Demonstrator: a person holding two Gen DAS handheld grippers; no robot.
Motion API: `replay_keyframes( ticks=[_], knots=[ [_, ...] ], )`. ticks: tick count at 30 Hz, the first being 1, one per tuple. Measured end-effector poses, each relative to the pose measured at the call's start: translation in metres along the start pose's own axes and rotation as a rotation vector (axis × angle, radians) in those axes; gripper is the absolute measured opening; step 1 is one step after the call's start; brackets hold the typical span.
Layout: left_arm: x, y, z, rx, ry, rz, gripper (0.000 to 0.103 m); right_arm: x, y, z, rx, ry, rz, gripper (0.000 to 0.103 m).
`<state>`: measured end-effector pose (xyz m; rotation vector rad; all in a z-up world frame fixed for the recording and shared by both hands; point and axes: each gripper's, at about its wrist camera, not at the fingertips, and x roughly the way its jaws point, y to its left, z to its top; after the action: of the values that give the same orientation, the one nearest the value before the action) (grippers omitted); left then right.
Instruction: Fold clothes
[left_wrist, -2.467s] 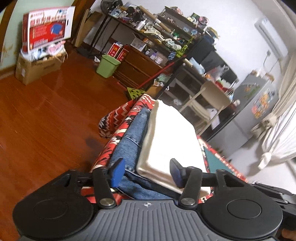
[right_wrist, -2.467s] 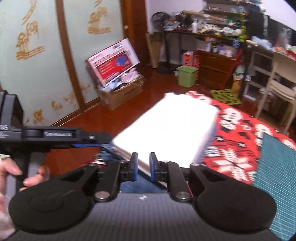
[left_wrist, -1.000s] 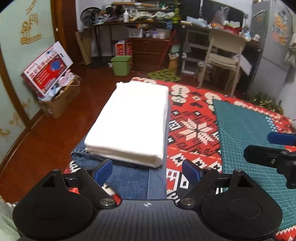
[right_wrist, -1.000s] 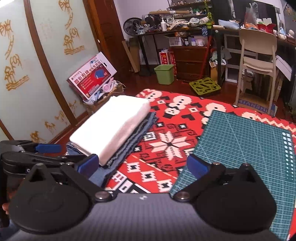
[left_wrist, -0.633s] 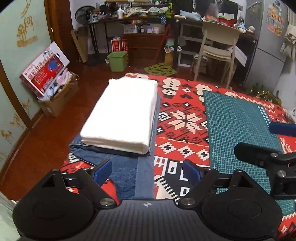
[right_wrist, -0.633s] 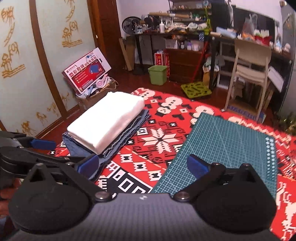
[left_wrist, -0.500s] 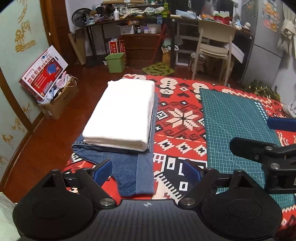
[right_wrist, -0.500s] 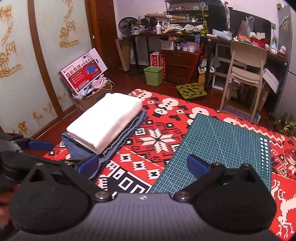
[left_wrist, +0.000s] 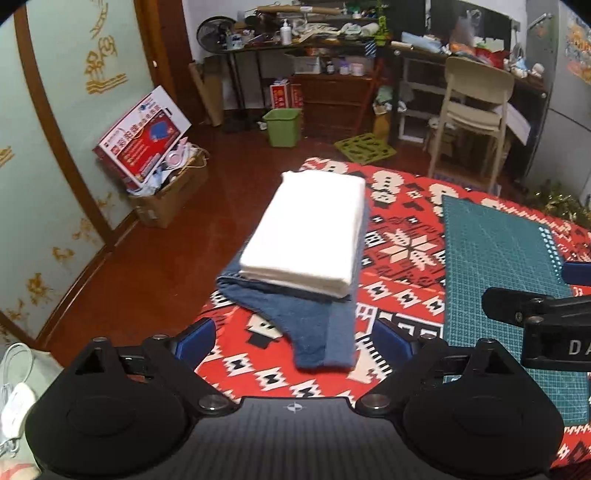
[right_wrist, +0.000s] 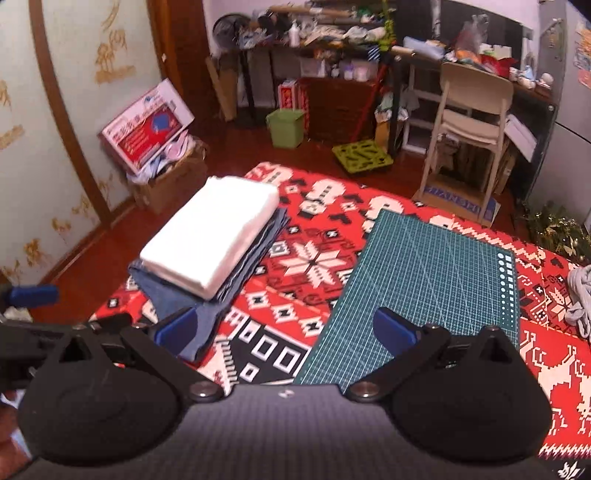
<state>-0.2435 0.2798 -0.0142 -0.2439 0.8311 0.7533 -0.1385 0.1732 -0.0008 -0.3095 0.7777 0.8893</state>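
Observation:
A folded white cloth (left_wrist: 308, 236) (right_wrist: 210, 234) lies on top of folded blue jeans (left_wrist: 306, 325) (right_wrist: 177, 299) at the left end of the table with the red patterned cover (left_wrist: 402, 251) (right_wrist: 314, 266). My left gripper (left_wrist: 293, 341) hangs above the near end of the jeans; its jaws are opening, with nothing between them. My right gripper (right_wrist: 284, 330) is open and empty over the edge of the green cutting mat (right_wrist: 424, 280) (left_wrist: 495, 251). Each gripper shows at the side of the other's view.
A grey garment (right_wrist: 580, 295) lies at the table's right edge. Past the table are a beige chair (right_wrist: 469, 122), a green bin (left_wrist: 282, 125), a cardboard box (left_wrist: 166, 192) with a red carton, cluttered shelves and wooden floor (left_wrist: 147, 280).
Both grippers have risen and pulled back from the stack, which now looks smaller and farther off. The left jaws stand a little wider. The white cloth stays on the jeans.

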Motion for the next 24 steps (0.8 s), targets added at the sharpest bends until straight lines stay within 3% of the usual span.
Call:
replay_keyframes(
  ticks=[4, 12, 24],
  knots=[
    [-0.001, 0.003, 0.001, -0.039, 0.024, -0.003, 0.093, -0.004, 0.009, -0.002, -0.016, 0.006, -0.039, 0.102],
    [-0.003, 0.003, 0.000, -0.052, 0.042, 0.040, 0.093, -0.007, 0.016, -0.004, -0.004, 0.044, -0.027, 0.102],
    [-0.004, 0.007, 0.001, -0.075, 0.046, 0.037, 0.093, -0.007, 0.020, -0.002, 0.004, 0.059, -0.041, 0.102]
  ],
)
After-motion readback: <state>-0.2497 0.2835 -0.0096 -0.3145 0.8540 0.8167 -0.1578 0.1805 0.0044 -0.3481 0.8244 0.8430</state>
